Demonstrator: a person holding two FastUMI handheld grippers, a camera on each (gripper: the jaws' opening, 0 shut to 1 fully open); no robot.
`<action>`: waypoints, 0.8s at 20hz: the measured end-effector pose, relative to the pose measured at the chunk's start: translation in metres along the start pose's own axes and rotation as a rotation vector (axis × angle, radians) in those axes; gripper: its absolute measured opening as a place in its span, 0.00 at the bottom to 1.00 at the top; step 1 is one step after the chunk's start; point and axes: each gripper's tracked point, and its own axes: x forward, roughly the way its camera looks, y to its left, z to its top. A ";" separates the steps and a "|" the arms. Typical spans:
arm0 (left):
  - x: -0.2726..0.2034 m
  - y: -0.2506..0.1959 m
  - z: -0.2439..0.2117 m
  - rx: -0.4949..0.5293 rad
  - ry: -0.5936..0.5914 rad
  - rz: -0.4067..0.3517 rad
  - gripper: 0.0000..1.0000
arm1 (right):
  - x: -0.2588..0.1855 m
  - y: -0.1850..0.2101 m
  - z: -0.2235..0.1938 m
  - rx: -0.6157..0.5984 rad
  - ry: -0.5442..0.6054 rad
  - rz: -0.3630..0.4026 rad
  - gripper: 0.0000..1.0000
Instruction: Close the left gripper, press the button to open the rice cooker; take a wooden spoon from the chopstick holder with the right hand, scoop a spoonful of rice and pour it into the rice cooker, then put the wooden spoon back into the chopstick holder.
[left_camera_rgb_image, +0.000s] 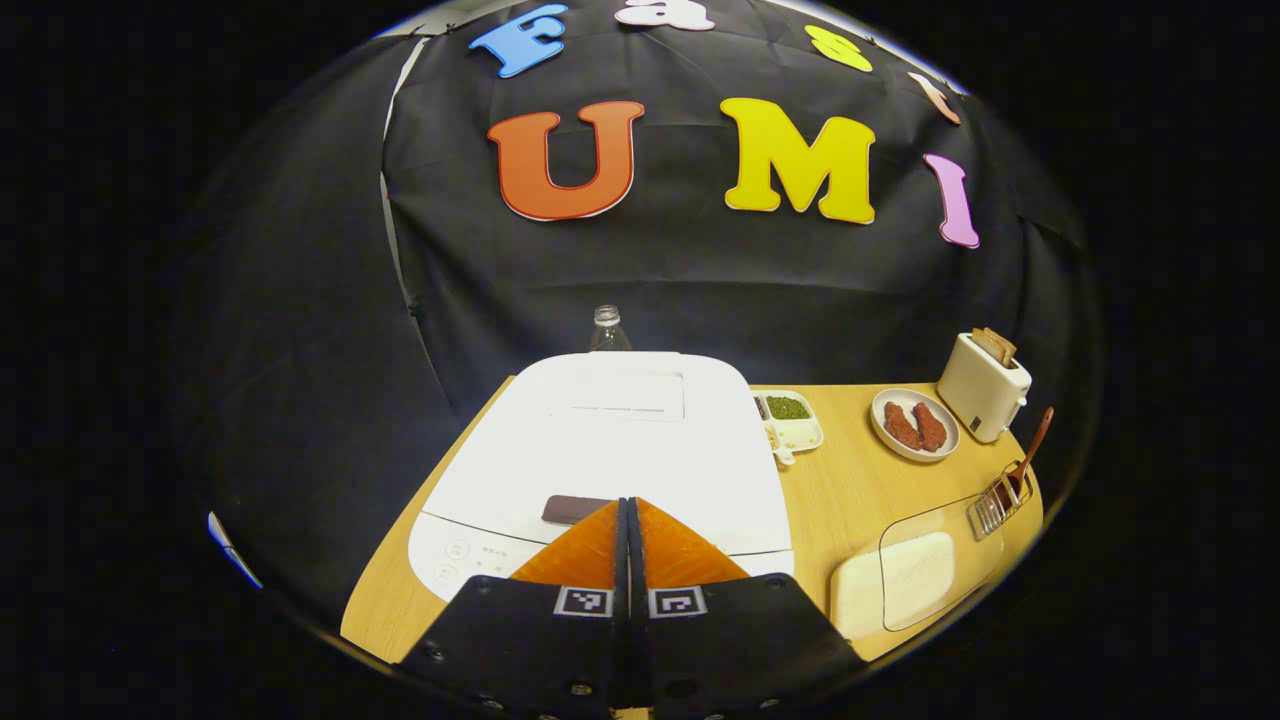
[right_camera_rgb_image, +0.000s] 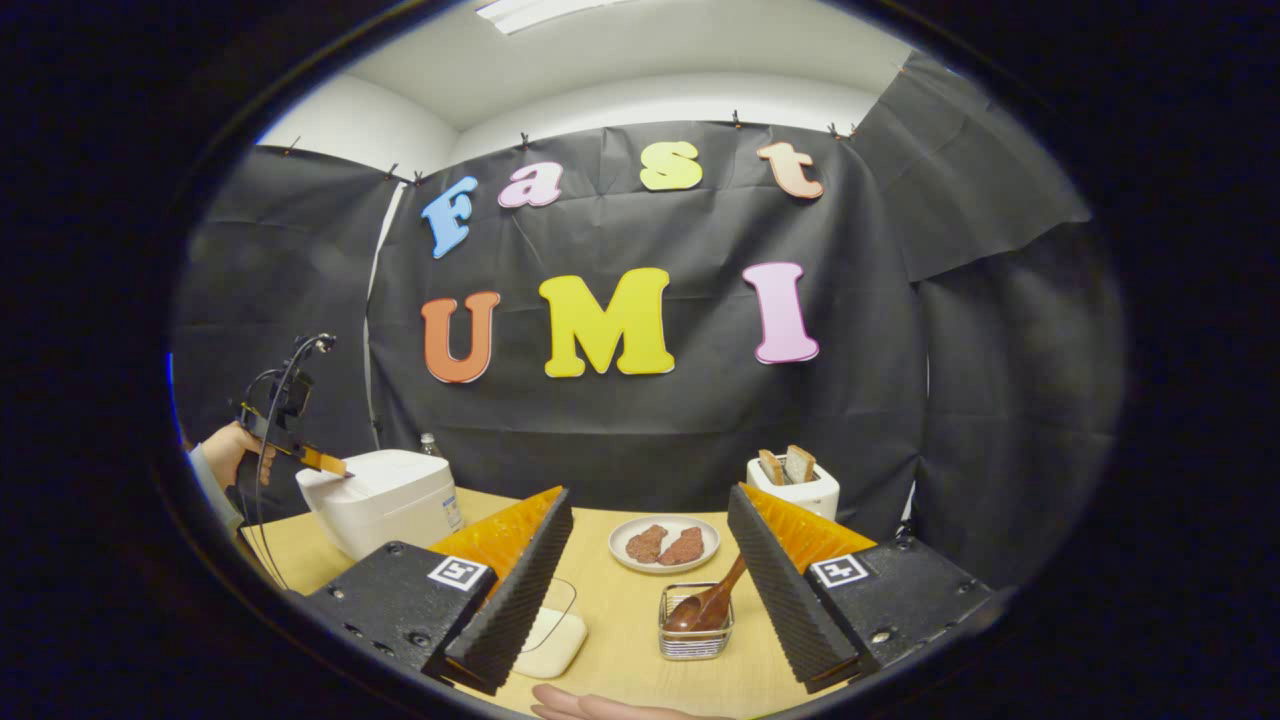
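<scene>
L gripper pinched together, tips low over rice cooker front lid by its button at desk left edge; R gripper spread wide, level, above chopstick holder w/ wooden spoon, mid-desk.

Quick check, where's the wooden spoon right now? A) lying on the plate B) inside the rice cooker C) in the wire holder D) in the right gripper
C: the spoon stands in the wire holder on the table, ahead of the open right gripper, whose fingers are spread well apart and touch nothing.
</scene>
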 end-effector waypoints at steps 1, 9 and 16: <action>0.003 0.002 0.001 -0.005 -0.008 0.005 0.00 | 0.001 0.001 -0.003 0.003 0.008 0.008 1.00; 0.011 0.002 -0.012 -0.014 0.057 0.010 0.00 | 0.005 -0.006 -0.013 0.018 0.040 0.022 1.00; 0.001 0.005 0.014 -0.089 -0.083 0.026 0.00 | -0.004 -0.008 -0.012 0.015 0.045 0.020 0.96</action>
